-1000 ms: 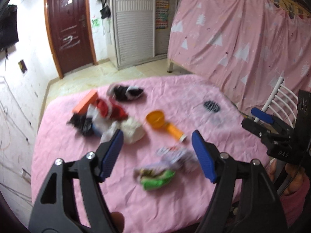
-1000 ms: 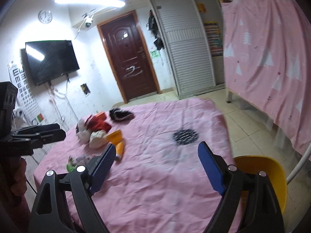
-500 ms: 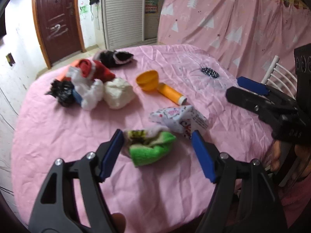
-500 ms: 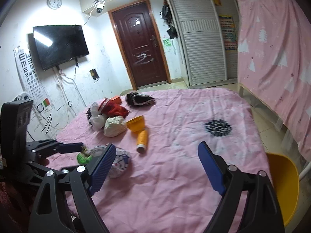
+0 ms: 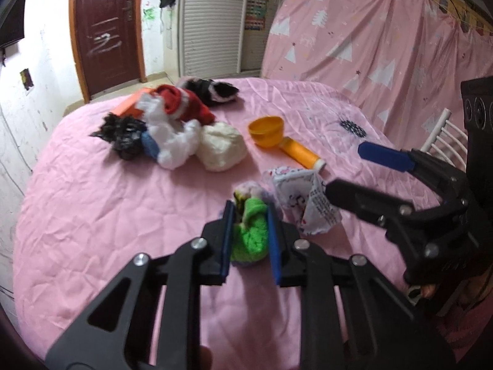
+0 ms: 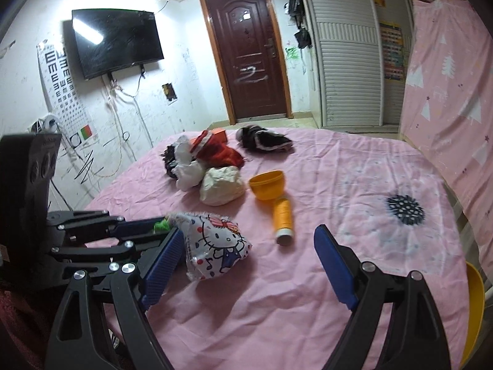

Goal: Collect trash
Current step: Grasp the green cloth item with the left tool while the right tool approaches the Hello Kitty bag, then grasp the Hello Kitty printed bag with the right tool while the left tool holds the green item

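My left gripper (image 5: 250,212) is shut on a crumpled green wrapper (image 5: 251,231) lying on the pink tablecloth (image 5: 107,215). A white cartoon-printed bag (image 5: 303,199) lies just right of it, also in the right wrist view (image 6: 215,245). My right gripper (image 6: 246,246) is open, its left finger beside the bag; it shows in the left wrist view (image 5: 354,172). A heap of trash lies further back: a black bag (image 5: 123,132), white plastic (image 5: 172,145), a cream wad (image 5: 222,146), red cloth (image 5: 185,106).
An orange bowl (image 6: 266,185) and an orange bottle (image 6: 282,217) lie mid-table. A black and white cloth (image 6: 262,140) and an orange box (image 6: 220,134) lie at the far edge. A yellow chair (image 6: 474,305) stands at the right. A pink curtain (image 5: 385,46) hangs behind.
My left gripper moved forward and closed on the green wrapper. My right gripper moved down and closer to the printed bag.
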The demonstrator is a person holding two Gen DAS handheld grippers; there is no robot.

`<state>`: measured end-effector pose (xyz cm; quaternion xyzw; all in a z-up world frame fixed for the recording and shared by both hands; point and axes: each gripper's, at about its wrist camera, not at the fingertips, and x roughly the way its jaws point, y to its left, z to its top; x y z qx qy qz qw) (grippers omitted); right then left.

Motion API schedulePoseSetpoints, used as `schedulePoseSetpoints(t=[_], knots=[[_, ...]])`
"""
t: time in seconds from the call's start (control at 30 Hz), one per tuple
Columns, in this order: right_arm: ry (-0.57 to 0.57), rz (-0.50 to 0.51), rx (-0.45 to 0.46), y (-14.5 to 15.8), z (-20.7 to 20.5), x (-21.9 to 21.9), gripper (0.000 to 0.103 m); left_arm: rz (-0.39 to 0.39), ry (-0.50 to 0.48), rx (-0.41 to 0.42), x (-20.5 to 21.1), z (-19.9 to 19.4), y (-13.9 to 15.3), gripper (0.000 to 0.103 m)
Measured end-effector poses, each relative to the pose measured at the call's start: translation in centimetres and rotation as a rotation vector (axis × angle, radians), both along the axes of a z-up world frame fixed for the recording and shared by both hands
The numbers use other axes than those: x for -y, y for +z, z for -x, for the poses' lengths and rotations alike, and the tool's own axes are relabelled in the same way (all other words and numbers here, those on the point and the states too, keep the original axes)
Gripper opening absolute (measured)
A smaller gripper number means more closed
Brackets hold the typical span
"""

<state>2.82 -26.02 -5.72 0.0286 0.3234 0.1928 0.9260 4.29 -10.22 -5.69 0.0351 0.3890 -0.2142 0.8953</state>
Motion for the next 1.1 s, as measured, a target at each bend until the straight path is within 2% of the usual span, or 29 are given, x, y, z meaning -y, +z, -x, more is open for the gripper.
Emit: schedulePoseSetpoints(t=[0.4,0.43,0.57,0.7,0.83,1.1], knots=[[0.082,0.024,-0.059,-0.8,-1.3,-3.8,0.079,-0.009,0.065,0.008,-3.0,0.2,0.3,0.019],[0.091,0.023,-0.070,-1.0,-1.5,-4.1,0.078,-0.008,0.072,0.007,-3.3,0.2,0.3,0.019],[0.118,0.035,-0.120,-1.9,-2.4,-5.1,0.050,-0.004,0.095,-0.002,-4.4,0.1,0.1,0.019],[0.115,0.040,-0.129,-2.1,-2.8,-5.4,0.038,0.003,0.106,-0.009,-5.0,-0.1,0.0,0.019],[0.092,0.032,-0.100,-1.7,-2.5,-4.9,0.034,-0.001,0.111,-0.003,-5.0,0.0,0.3,0.019],[0.018,0.003,-0.011,0.3,-0.8,-1.8,0.034,-0.017,0.104,0.049,-3.6,0.8,2.2,0.019]])
